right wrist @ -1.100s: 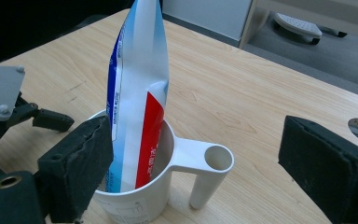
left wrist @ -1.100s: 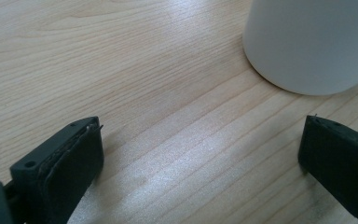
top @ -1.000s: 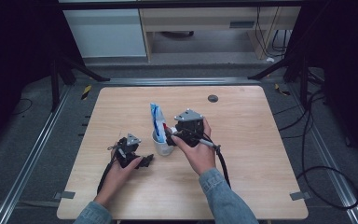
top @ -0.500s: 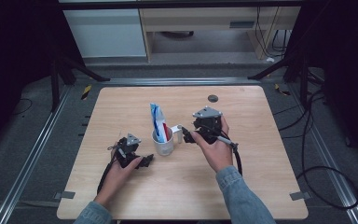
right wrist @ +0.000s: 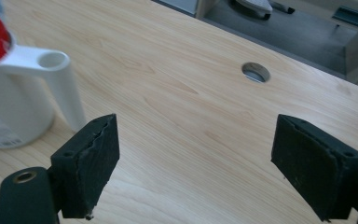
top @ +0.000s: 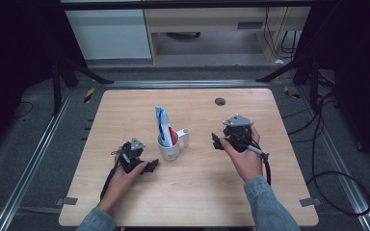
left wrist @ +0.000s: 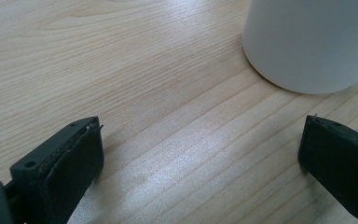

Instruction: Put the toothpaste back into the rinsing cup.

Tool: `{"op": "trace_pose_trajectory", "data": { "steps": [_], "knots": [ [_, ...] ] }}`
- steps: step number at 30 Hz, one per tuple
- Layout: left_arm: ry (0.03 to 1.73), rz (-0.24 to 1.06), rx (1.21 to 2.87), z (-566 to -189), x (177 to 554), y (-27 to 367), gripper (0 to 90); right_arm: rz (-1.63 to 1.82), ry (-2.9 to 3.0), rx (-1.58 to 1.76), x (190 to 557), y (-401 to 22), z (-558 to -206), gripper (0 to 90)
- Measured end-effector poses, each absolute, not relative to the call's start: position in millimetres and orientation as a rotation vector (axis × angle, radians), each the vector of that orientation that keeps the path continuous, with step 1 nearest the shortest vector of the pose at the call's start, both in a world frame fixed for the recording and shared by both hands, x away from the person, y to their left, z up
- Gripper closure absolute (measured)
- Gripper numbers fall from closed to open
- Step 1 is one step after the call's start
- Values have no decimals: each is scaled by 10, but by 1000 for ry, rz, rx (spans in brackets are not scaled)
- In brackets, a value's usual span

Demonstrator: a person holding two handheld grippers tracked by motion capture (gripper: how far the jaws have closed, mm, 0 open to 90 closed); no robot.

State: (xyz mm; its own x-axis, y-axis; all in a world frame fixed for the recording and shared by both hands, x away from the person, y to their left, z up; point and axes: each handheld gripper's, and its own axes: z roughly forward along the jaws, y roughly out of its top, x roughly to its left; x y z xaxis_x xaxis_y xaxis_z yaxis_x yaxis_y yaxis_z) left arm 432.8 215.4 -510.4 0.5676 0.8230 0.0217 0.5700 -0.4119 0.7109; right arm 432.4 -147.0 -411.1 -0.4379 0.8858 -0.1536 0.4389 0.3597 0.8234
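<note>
The right claw (top: 216, 140) has moved from the white cup (top: 169, 146) toward the right of the frame; its jaws, spread and empty, were just closing slightly. The left claw (top: 150, 166) stays spread below-left of the cup, at the table (top: 270, 202) centre.

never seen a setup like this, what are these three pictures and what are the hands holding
A person sits at a wooden table and holds a hand tool in each hand: a gripper with two black jaws and its own small camera. The wide picture comes from a fixed camera overhead. The other two look out along each gripper's jaws.

The left gripper lies low beside a white cup, whose wall also shows in its own view. The right gripper is off to the cup's other side. Its jaws have just been closing a little, yet they stand apart with nothing between them. The left gripper's jaws are open and empty too.

The cup has a handle and holds a blue, white and red tube.
</note>
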Motion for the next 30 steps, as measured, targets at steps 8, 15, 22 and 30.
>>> {"op": "trace_pose_trajectory", "data": {
  "steps": [8,15,22,30],
  "knots": [
    [1109,490,2135,-5104,4329,2154,0,924,2015,1182,4287,-1764,-4237,171],
    [1108,490,2135,-5104,4329,2154,0,907,2022,1229,4254,-1902,-4394,178],
    [1109,490,2135,-5104,4328,2154,0,879,2038,1272,4264,-1982,-4534,183],
    [1109,490,2135,-5104,4329,2154,0,848,2073,1323,4278,-2025,-4722,164]
  ]
}}
